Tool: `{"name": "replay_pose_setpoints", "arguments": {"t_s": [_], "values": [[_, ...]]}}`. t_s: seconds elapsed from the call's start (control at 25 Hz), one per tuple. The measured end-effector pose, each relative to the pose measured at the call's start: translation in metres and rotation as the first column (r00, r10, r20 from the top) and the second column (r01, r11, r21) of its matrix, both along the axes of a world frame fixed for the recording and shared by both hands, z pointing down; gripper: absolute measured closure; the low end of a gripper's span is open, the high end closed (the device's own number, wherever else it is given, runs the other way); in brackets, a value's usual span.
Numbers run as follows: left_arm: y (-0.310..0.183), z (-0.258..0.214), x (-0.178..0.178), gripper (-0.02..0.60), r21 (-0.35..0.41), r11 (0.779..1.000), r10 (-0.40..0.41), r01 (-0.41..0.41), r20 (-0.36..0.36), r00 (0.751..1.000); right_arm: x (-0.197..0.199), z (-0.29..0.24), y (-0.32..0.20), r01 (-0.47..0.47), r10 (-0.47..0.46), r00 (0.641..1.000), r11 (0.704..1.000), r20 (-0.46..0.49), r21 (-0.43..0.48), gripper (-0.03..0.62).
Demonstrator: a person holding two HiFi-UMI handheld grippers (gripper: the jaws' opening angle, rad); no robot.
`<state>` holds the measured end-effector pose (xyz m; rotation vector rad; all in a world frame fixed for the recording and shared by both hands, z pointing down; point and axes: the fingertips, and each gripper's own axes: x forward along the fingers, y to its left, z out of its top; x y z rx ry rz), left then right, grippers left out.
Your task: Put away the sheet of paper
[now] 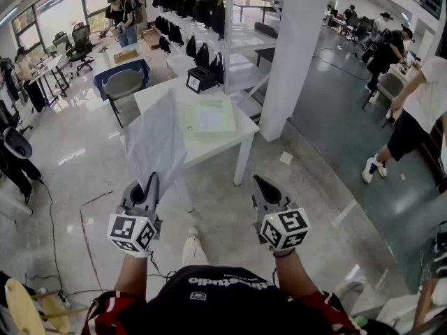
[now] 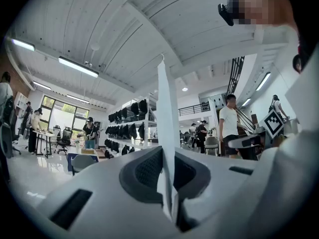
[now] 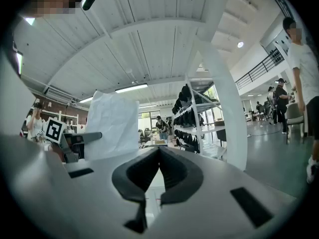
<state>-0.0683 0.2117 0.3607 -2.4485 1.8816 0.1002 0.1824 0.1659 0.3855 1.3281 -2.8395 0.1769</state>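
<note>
The sheet of paper [image 1: 157, 142] is white and creased. It stands upright in the air in front of the white table [image 1: 241, 128], held by its lower edge. My left gripper [image 1: 149, 181] is shut on that edge. In the left gripper view the paper [image 2: 167, 118] shows edge-on, pinched between the dark pads of the left gripper [image 2: 167, 156]. My right gripper [image 1: 260, 184] is held level beside it, apart from the sheet, shut with nothing in it. In the right gripper view its tips [image 3: 158, 151] meet, and the paper [image 3: 112, 128] stands off to the left.
A pale green flat folder or mat [image 1: 208, 116] lies on the table, with a black box [image 1: 200, 79] at its far edge. A white pillar [image 1: 297, 47] rises to the right, shelving with black bags [image 1: 202, 12] stands behind. A person [image 1: 419, 110] stands at right.
</note>
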Motion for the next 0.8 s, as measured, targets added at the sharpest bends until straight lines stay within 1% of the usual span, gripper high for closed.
{"name": "replay_pose_setpoints", "arguments": {"t_s": [0.36, 0.56, 0.8], "values": [[-0.006, 0.003, -0.009, 0.575, 0.0, 1.0, -0.01, 0.01, 0.0, 1.0, -0.013, -0.004, -0.005, 0.023, -0.023, 1.0, 1.0, 0.004, 0.015, 0.592], [-0.01, 0.003, -0.012, 0.577, -0.004, 1.0, -0.013, 0.013, -0.004, 1.0, -0.012, -0.004, -0.011, 0.016, -0.016, 1.0, 1.0, 0.001, 0.018, 0.592], [-0.018, 0.004, -0.016, 0.577, -0.008, 1.0, -0.012, 0.012, -0.006, 1.0, -0.014, -0.005, -0.018, 0.009, -0.009, 1.0, 1.0, 0.02, 0.018, 0.591]]}}
